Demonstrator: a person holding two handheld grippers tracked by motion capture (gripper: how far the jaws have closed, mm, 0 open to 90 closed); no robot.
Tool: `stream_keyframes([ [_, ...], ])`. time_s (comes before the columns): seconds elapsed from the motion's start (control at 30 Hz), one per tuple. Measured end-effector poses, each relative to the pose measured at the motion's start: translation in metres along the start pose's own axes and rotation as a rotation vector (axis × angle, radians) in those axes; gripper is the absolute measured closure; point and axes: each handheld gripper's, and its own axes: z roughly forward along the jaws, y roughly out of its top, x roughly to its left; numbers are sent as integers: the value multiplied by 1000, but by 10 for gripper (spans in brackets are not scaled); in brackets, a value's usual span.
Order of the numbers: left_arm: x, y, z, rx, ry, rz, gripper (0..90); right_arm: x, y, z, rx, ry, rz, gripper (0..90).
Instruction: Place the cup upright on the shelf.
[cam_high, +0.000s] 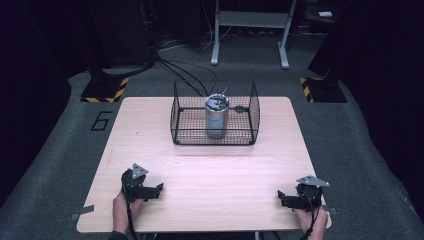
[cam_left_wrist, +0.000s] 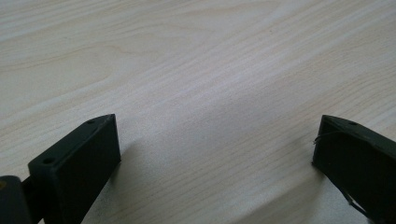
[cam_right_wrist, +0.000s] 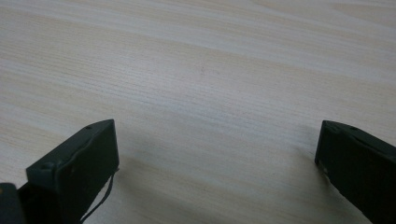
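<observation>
A silver can (cam_high: 217, 116) stands upright inside a black wire basket (cam_high: 185, 131) at the far middle of the wooden table (cam_high: 210, 170). My left gripper (cam_high: 159, 190) rests near the table's front left, held by a hand, and points right. My right gripper (cam_high: 281, 196) rests near the front right and points left. In the left gripper view the left gripper (cam_left_wrist: 217, 140) is open, jaws wide apart over bare wood. In the right gripper view the right gripper (cam_right_wrist: 217, 144) is open the same way, with nothing between the jaws.
Beyond the table lie black cables (cam_high: 185, 70) on grey floor, a white metal frame (cam_high: 250, 30), and two stands with yellow-black striped bases (cam_high: 105, 90) (cam_high: 320, 90). A wide stretch of bare wood separates the grippers from the basket.
</observation>
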Motion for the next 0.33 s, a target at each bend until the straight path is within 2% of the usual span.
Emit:
stream_keyframes([
  [0.13,0,0,0,1,1,0,4,0,0,2,12,-21,-24,0],
  [0.33,0,0,0,0,1,-2,4,-4,1,5,1,-26,-19,0],
])
